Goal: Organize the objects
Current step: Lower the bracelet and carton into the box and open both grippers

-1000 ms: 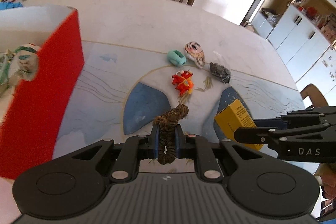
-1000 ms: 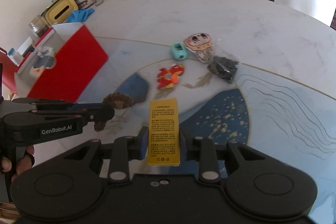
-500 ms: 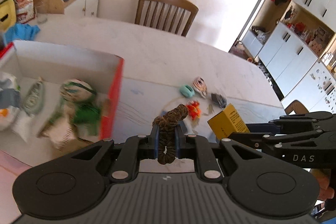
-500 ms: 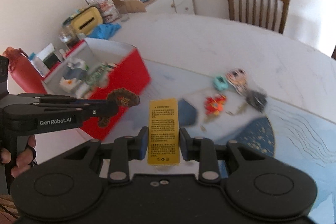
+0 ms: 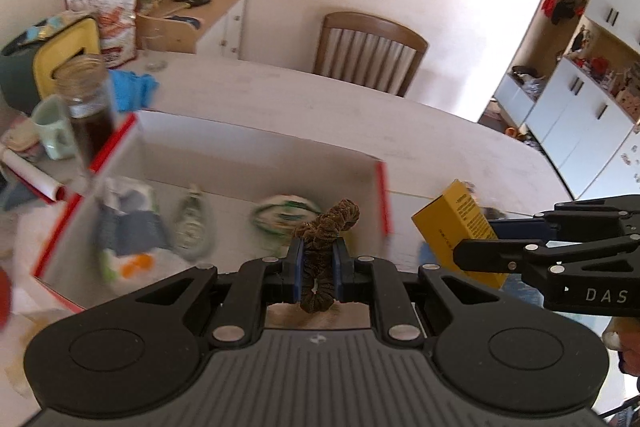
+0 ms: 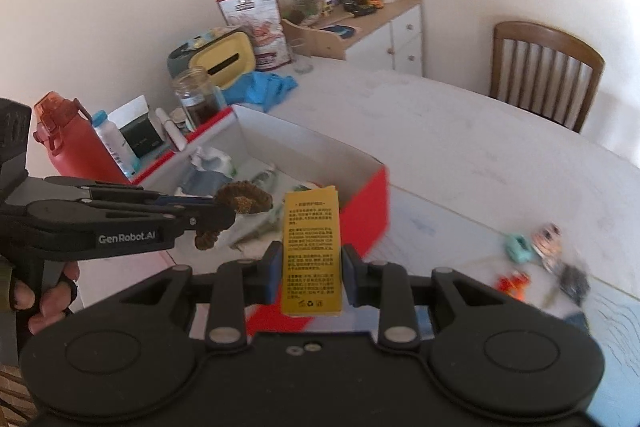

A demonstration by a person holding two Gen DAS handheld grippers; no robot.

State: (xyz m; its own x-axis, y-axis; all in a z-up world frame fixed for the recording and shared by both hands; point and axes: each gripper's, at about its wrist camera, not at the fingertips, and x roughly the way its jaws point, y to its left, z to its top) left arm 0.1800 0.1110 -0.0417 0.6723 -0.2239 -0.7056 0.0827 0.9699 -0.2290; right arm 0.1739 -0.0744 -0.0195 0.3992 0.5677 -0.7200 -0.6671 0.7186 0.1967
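- the left gripper (image 5: 318,269) sits at the lower centre of its own view, blue-padded jaws pinched nearly together on a brown scrunchie (image 5: 326,227).
- in the right wrist view it reaches in from the left edge, a hand (image 6: 44,297) gripping its handle at lower left.
- the right gripper (image 6: 310,269) at lower centre clamps a yellow box (image 6: 311,251) upright between its jaws.
- in the left wrist view it enters from the right edge, pointing left.

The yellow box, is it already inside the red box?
No, the yellow box is held between the right gripper fingers, above the red box.
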